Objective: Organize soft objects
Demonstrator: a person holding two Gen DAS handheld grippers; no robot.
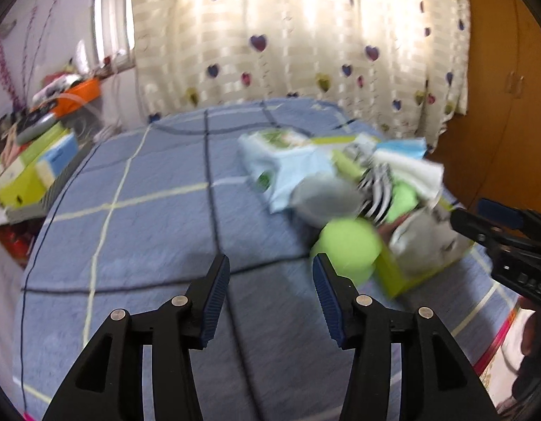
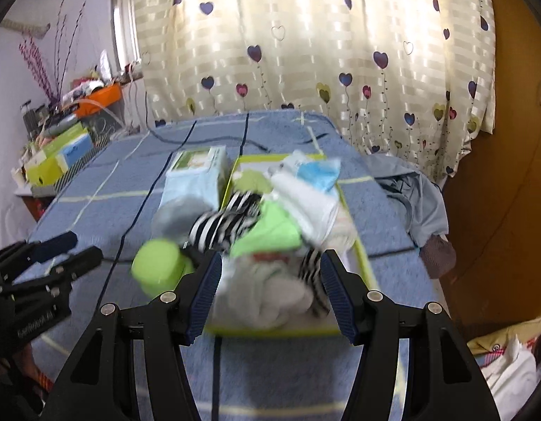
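Observation:
A shallow box with a lime-green rim [image 2: 362,245] lies on the blue checked bed, heaped with soft things: a striped black-and-white sock [image 2: 228,222], green cloth [image 2: 274,228], white cloth [image 2: 305,200] and pale grey pieces. A lime-green roll [image 1: 347,245] [image 2: 158,263] rests against the box's left side. My left gripper [image 1: 270,266] is open over bare bedding, left of the roll, nothing between its fingers. My right gripper [image 2: 270,263] is open in front of the box's near end, holding nothing. Each gripper shows at the edge of the other's view.
A pale blue packet [image 2: 196,179] lies left of the box. A grey-blue garment [image 2: 410,196] is crumpled at the bed's right edge by a wooden wardrobe [image 2: 509,175]. A cluttered side table with boxes [image 1: 35,161] stands left. Heart-patterned curtains hang behind.

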